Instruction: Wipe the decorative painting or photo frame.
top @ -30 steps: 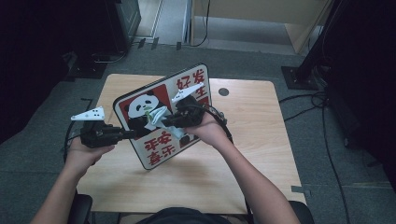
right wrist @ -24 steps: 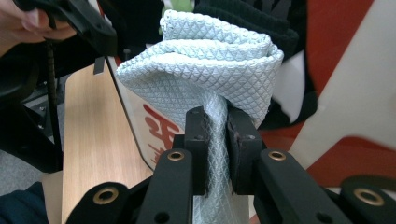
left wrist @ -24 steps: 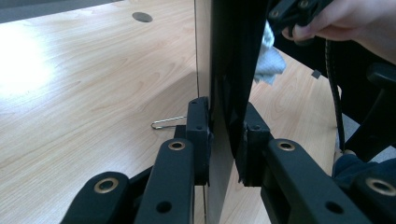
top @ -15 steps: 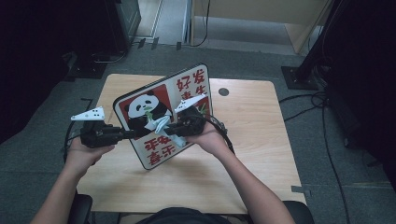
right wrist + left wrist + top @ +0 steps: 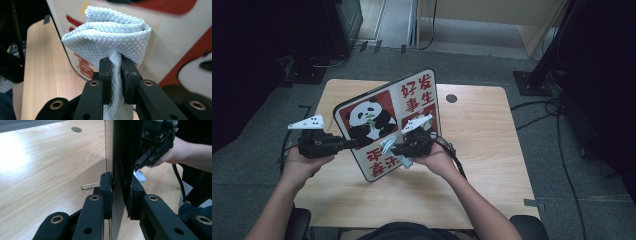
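A white board (image 5: pixel 412 95) printed with a panda and red characters is held tilted above the wooden table (image 5: pixel 482 170). My left gripper (image 5: pixel 353 144) is shut on the board's left edge. In the left gripper view the jaws (image 5: pixel 119 182) clamp that board (image 5: pixel 122 150), seen edge-on. My right gripper (image 5: pixel 394 149) is shut on a pale blue cloth (image 5: pixel 388 146) and presses it on the board's lower face. In the right gripper view the bunched cloth (image 5: pixel 107 37) stands out of the shut jaws (image 5: pixel 116 75), up against the board (image 5: pixel 172 42).
A small wire clip (image 5: pixel 90 186) lies on the table under the board. A round cable hole (image 5: pixel 451 98) sits at the table's far right. Cables (image 5: pixel 557 130) and a black stand base (image 5: pixel 532 82) lie on the grey floor to the right.
My right gripper has slid the cloth down the board's face toward its near lower edge. The left gripper has kept its hold on the board's edge.
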Available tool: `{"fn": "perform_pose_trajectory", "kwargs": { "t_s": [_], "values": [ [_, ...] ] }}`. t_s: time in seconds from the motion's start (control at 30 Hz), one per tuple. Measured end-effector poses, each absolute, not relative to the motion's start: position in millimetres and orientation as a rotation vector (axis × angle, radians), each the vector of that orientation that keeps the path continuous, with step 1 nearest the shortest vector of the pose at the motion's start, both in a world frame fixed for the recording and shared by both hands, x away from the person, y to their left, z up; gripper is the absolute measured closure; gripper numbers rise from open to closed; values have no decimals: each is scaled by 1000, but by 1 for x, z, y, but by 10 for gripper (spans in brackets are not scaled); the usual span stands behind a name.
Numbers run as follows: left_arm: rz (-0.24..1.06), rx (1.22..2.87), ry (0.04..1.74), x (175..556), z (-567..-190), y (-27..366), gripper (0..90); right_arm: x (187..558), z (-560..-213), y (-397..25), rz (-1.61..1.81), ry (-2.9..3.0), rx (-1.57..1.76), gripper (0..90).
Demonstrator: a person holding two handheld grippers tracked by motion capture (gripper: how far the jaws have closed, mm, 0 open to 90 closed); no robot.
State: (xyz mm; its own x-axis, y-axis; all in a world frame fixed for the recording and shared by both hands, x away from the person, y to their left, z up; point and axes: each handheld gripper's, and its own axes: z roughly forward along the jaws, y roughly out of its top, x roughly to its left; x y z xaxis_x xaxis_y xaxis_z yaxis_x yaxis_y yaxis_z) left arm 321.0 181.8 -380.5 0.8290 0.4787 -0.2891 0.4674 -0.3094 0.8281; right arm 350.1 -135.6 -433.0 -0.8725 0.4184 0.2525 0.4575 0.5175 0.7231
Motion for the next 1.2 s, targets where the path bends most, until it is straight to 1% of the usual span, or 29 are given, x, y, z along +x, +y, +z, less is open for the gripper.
{"fn": "perform_pose_trajectory", "kwargs": {
  "t_s": [0.43,0.87,1.2],
  "values": [
    [16,1949,705,321,-381,182,784,343,-463,-139,-1286,-2687,-787,807],
    [15,1949,704,321,-381,182,784,336,-499,-144,-1196,-2693,-807,806],
    [16,1948,705,321,-381,182,784,336,-504,-146,-1204,-2677,-800,806]
  ]
}}
